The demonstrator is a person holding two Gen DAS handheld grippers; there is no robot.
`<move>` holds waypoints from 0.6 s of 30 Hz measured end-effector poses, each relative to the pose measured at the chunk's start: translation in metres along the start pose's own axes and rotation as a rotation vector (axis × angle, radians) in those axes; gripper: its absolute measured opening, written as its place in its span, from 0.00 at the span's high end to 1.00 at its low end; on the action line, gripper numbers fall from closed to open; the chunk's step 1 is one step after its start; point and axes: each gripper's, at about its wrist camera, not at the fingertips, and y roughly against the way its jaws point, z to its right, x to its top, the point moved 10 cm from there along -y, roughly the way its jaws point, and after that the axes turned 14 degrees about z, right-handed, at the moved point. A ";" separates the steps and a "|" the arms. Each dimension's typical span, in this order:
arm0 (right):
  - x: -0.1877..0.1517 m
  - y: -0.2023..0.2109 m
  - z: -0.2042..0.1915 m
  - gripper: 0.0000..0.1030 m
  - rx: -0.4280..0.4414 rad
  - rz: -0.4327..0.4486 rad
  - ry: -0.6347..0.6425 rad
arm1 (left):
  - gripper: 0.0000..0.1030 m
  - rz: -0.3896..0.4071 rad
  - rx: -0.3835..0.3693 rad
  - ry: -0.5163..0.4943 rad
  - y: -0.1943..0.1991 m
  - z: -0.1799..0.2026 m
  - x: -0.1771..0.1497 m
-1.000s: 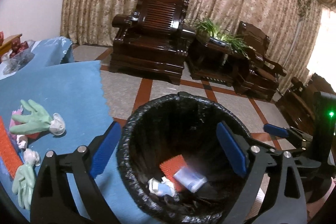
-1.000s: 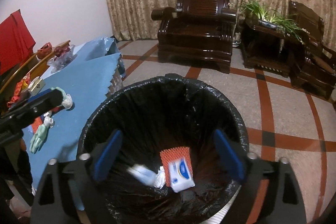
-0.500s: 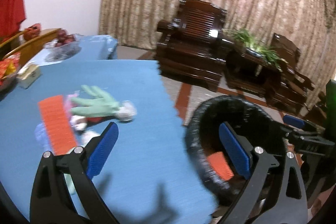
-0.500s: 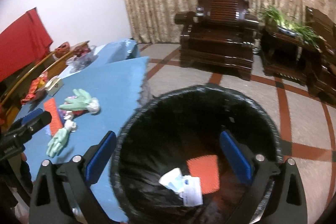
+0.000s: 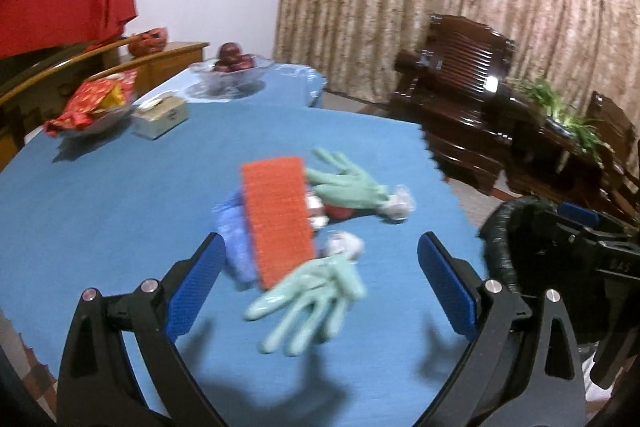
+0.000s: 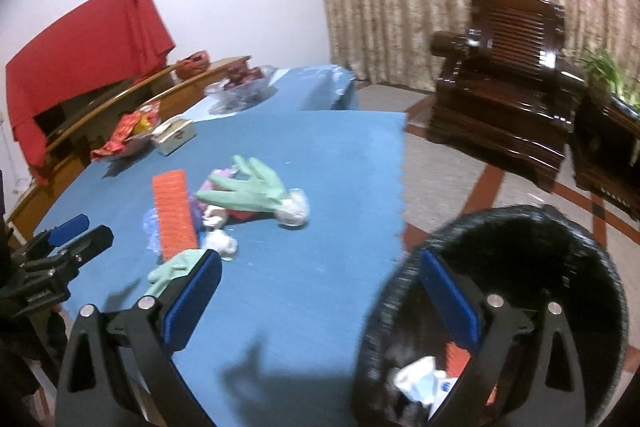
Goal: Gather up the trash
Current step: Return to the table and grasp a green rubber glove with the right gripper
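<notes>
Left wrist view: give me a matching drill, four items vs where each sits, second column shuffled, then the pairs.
Items:
1. orange pack
2. near glove
3. trash bin
4. fruit bowl

Places:
A. off the table's right edge, on the floor side
B. far end of the blue table
C. middle of the trash pile, over a blue bag
D. closest to the left gripper, between its open fingers in this view

Pairs: 1-C, 2-D, 3-A, 4-B
</notes>
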 end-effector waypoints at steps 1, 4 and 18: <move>-0.001 -0.005 -0.005 0.06 0.007 -0.003 0.002 | 0.09 -0.002 0.011 0.003 -0.001 -0.008 -0.001; -0.008 -0.021 -0.024 0.06 0.031 -0.011 0.000 | 0.09 -0.010 0.043 0.013 -0.002 -0.029 -0.006; -0.061 -0.090 -0.094 0.20 0.093 -0.116 0.025 | 0.09 -0.045 0.099 0.031 -0.008 -0.083 -0.027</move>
